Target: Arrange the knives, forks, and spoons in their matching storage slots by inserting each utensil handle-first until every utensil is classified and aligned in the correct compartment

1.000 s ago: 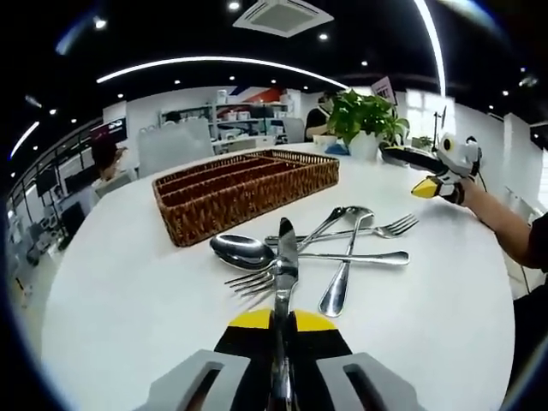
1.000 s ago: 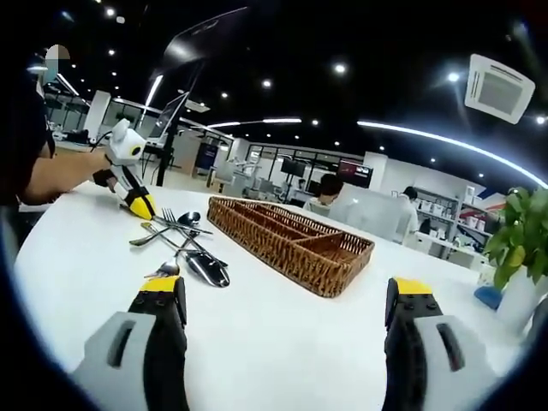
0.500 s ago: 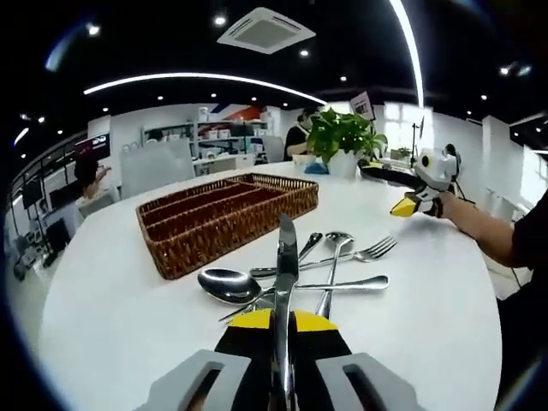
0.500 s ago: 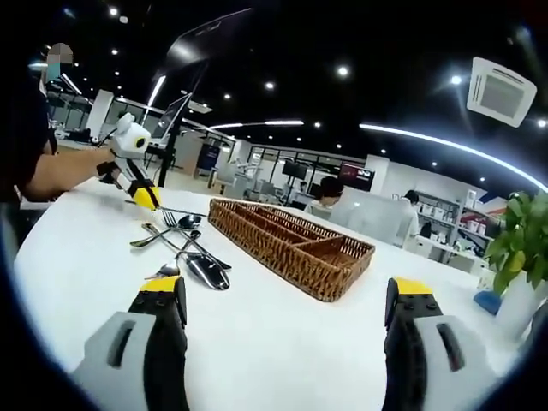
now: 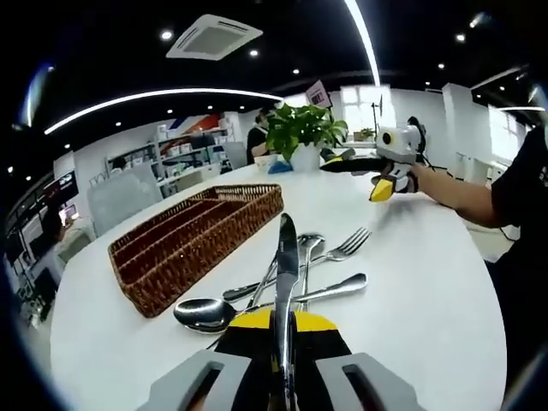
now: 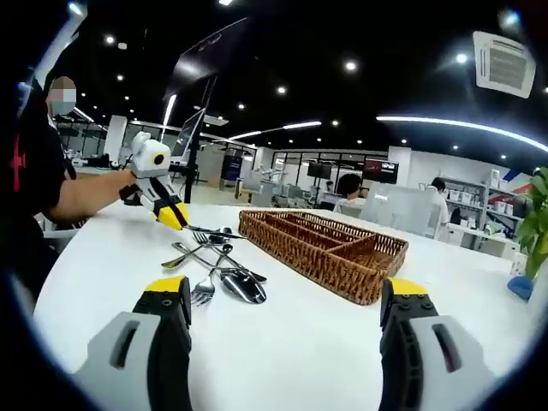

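While the left gripper (image 5: 282,342) holds a knife (image 5: 285,257) clamped by its handle, blade pointing forward and lifted clear of the white table (image 5: 428,282), the sorting appears barely begun. A wicker tray (image 5: 193,240) lies just beyond the loose pile of spoons and forks (image 5: 300,278), its long slots apparently bare. Carrying the knife to the tray handle-first likely calls for a regrip. Near the tray, the right gripper (image 6: 287,300) hovers wide open, holding nothing.

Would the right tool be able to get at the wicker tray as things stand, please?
Probably yes: the right tool is open with nothing in it, and only bare white table lies between it and the wicker tray.
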Demonstrator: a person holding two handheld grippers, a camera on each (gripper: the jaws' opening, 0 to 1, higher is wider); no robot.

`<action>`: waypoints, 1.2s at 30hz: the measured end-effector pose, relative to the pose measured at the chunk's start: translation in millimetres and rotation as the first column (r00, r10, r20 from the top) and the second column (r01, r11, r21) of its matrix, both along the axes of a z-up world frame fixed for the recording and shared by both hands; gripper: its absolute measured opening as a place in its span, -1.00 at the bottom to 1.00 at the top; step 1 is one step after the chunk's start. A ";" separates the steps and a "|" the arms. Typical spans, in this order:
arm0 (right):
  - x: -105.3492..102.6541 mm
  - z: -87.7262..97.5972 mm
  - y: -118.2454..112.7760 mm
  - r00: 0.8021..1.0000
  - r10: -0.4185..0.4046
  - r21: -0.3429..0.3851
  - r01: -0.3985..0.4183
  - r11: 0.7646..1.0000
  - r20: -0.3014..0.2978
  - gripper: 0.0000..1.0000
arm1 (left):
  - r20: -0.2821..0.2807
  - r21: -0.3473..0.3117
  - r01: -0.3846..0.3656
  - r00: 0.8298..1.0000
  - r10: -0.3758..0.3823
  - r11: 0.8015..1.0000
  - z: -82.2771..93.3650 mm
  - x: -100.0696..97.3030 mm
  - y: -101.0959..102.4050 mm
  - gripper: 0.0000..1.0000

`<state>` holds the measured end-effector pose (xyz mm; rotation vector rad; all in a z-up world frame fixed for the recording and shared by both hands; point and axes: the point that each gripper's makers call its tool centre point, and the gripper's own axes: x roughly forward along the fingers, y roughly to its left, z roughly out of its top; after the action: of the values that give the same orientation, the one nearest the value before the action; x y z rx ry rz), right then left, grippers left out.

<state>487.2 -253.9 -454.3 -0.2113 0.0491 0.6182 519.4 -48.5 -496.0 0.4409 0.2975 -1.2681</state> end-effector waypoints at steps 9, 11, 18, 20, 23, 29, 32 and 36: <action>17.9 41.0 46.0 0.969 0.239 0.110 -0.231 0.967 -0.064 0.87 | -0.019 -0.006 0.117 0.993 -0.117 0.993 9.0 12.1 -23.2 -0.91; 25.0 41.8 51.0 0.955 0.293 0.202 -0.279 0.939 -0.044 0.80 | -0.037 -0.020 0.132 0.990 -0.133 0.991 6.9 13.1 -26.7 -0.91; 42.2 -7.8 44.9 0.952 0.291 0.235 -0.263 0.936 -0.094 0.52 | -0.026 -0.006 0.161 0.987 -0.161 0.987 -7.4 5.9 -25.8 -0.91; 36.7 -14.0 49.2 0.936 0.325 0.255 -0.284 0.924 -0.138 0.64 | -0.027 -0.003 0.164 0.986 -0.164 0.986 -9.4 4.7 -25.8 -0.91; 37.4 -18.1 51.0 0.940 0.317 0.218 -0.286 0.933 -0.123 0.40 | -0.032 -0.002 0.180 0.983 -0.180 0.984 -10.3 1.0 -26.1 -0.91; 36.3 -32.0 71.7 0.924 0.348 0.158 -0.324 0.933 -0.158 0.22 | -0.014 -0.020 0.218 0.976 -0.218 0.976 -4.6 -7.8 -24.1 -0.91; 35.0 -33.1 77.8 0.920 0.355 0.157 -0.331 0.930 -0.163 0.13 | -0.012 -0.022 0.226 0.974 -0.227 0.974 -3.7 -10.4 -25.7 -0.91; 31.9 -32.8 86.2 0.911 0.380 0.151 -0.358 0.921 -0.158 -0.23 | -0.002 -0.015 0.241 0.971 -0.241 0.970 -5.6 -13.9 -30.5 -0.91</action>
<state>519.1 -167.7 -487.1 -0.0448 0.1539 1.0169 505.6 -79.0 -501.5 0.4725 0.2422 -1.5075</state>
